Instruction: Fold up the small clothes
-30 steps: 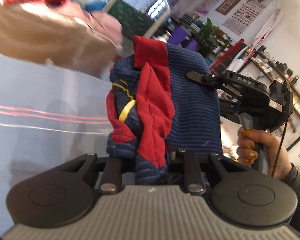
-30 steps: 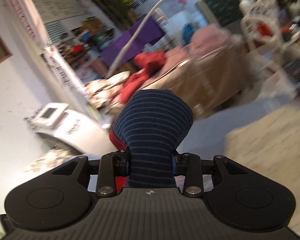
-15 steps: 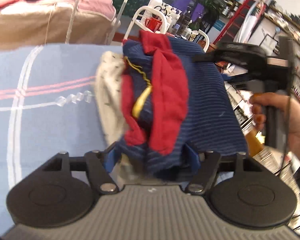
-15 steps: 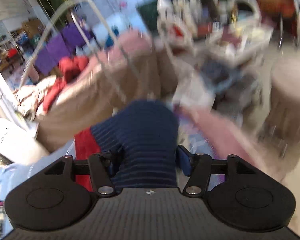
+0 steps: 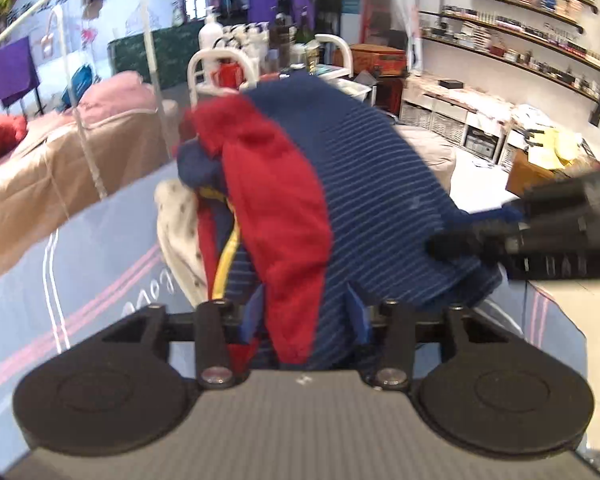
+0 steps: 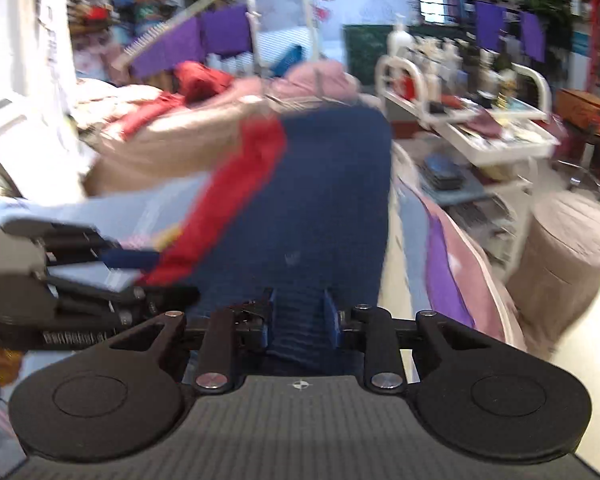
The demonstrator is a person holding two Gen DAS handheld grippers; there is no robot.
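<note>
The navy striped garment (image 5: 380, 200) with its red part (image 5: 276, 216) is hanging between both tools, above the light blue cloth (image 5: 100, 248) on the near surface. The left gripper (image 5: 300, 320) is closing its jaws, with red and navy fabric between them. The right gripper (image 6: 298, 312) is also closing, grasping navy fabric. A cream dotted piece (image 5: 178, 220) is lying just left of the garment.

A pale blue sheet (image 5: 100, 240) with pink and white stripes covers the near surface, and behind it a tan-covered bed (image 5: 40, 172) carries a pink pillow (image 5: 116, 92) and a red bundle (image 5: 0, 132). Further back stands a white trolley (image 6: 496, 136) crowded with bottles — a white pump bottle (image 5: 211, 32) among them. Wall shelves (image 5: 520, 36) run along the right, and a round tan stool (image 6: 568, 244) sits on the floor.
</note>
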